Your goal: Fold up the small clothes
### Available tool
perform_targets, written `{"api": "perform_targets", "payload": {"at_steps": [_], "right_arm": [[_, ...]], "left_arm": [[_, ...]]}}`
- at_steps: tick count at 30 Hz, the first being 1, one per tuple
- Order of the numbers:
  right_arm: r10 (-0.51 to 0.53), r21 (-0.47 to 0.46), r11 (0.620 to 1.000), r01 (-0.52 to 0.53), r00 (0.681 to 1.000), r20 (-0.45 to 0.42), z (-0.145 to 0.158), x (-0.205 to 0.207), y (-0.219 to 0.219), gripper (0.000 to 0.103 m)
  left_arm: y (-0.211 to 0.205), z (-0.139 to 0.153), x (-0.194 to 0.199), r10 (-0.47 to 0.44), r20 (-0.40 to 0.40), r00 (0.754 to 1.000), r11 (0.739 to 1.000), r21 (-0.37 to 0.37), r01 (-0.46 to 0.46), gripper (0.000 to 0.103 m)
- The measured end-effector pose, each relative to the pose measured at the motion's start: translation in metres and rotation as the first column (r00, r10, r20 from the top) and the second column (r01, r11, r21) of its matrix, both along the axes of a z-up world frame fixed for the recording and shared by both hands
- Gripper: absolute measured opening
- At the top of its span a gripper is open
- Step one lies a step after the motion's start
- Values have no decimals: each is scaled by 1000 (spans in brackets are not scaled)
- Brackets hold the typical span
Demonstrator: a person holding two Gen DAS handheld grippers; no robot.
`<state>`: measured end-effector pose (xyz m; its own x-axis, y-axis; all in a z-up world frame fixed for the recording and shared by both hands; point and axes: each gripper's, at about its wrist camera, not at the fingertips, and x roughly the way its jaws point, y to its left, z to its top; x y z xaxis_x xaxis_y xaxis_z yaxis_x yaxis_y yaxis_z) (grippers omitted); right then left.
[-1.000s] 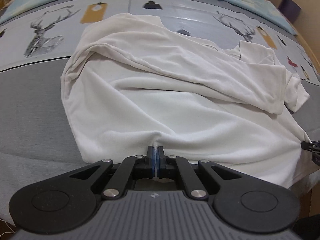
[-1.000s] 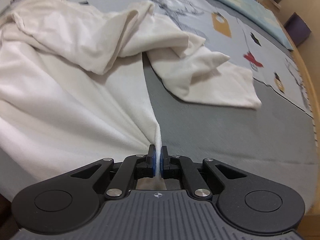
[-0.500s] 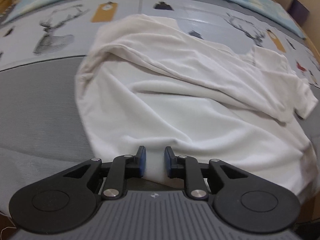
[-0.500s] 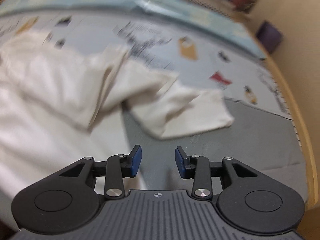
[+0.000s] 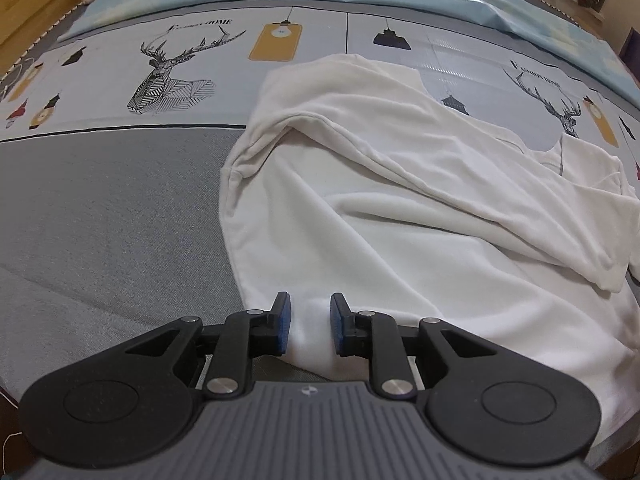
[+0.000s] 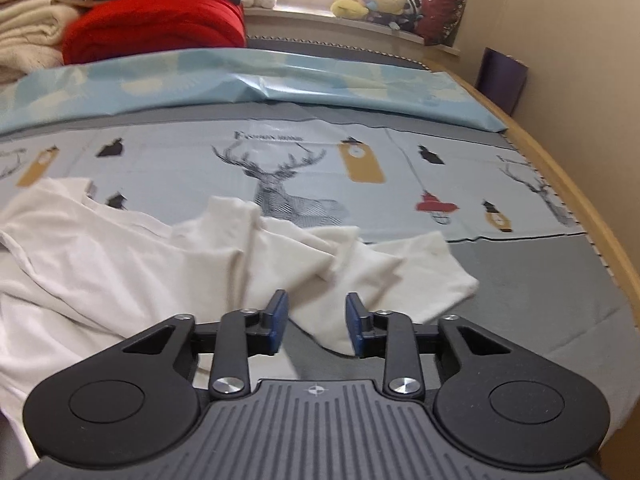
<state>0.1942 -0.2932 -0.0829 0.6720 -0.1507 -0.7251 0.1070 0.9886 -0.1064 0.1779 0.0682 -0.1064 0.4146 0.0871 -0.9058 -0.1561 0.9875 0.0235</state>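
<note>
White shirt (image 5: 400, 208) lies on bedsheet (image 5: 120, 208) printed "HOME" beside deer heads.

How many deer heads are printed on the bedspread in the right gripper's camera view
3. One full deer head sits in the middle, just beyond the white shirt. One is near the bed's right edge, one cut off at the left. The shirt may hide others.

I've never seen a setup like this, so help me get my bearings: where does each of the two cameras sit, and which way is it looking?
Left wrist: sits on the left gripper, looking down across the white shirt; its fingers straddle the hem, apart.
Right wrist: sits on the right gripper, looking along the bed towards the windowsill toys; its fingers are closing with nothing gripped.
Shared: the shirt and the deer-print bedding.
</note>
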Motion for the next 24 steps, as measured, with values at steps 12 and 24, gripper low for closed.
{"api": "perform_targets", "payload": {"at_steps": [12, 24], "right_arm": [[-1, 224, 974, 16, 998, -66, -10, 27, 27, 31], [-157, 196, 957, 215, 949, -272, -54, 62, 42, 51]], "left_arm": [[8, 0, 0, 11, 6, 1000, 1000, -6, -11, 23], [10, 2, 0, 4, 10, 1000, 1000, -22, -4, 23]]}}
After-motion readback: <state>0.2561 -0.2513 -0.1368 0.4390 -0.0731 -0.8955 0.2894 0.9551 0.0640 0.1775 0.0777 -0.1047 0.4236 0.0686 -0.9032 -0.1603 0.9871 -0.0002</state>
